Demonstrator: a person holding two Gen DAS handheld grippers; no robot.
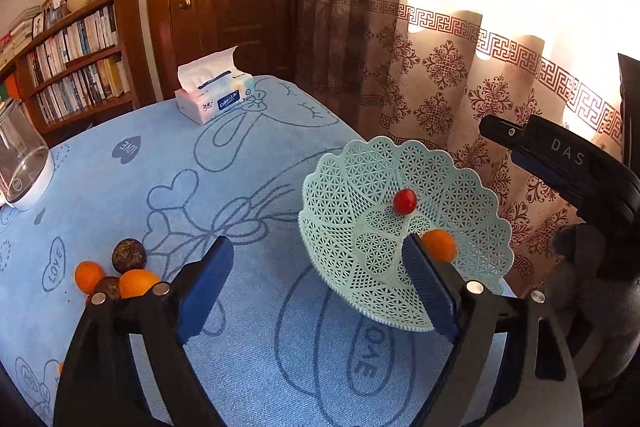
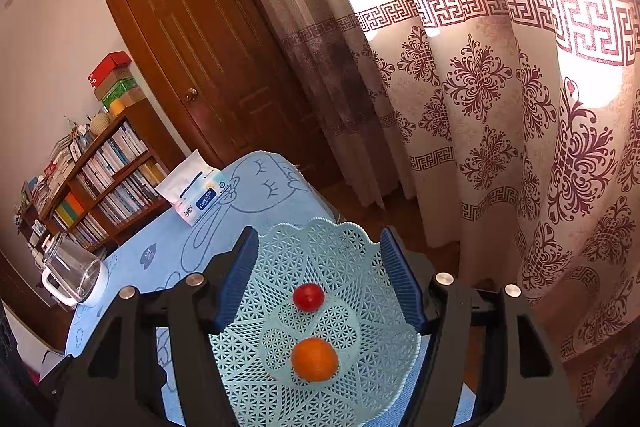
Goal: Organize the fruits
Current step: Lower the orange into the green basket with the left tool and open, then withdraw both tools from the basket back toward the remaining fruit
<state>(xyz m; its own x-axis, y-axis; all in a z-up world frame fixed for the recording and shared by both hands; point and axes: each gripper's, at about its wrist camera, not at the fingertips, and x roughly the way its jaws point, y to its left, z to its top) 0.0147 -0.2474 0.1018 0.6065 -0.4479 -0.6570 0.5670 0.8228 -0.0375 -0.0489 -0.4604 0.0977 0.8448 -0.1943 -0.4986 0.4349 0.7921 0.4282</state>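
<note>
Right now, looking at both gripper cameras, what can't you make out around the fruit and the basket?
- Left wrist view: the orange in the basket is blurred and partly behind a finger of the left gripper.
- Left wrist view: the fruit pile is partly hidden by the gripper, so its count is unclear.
- Right wrist view: the pile is out of frame.

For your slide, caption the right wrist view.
Open right tongs above a mint basket holding a small orange and cherry tomato.

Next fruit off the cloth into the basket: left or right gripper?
Left, probably. The left gripper is open and empty, and the loose oranges lie just off its left finger. The right gripper, also open, hangs over the basket, where an orange and a red fruit already lie.
</note>
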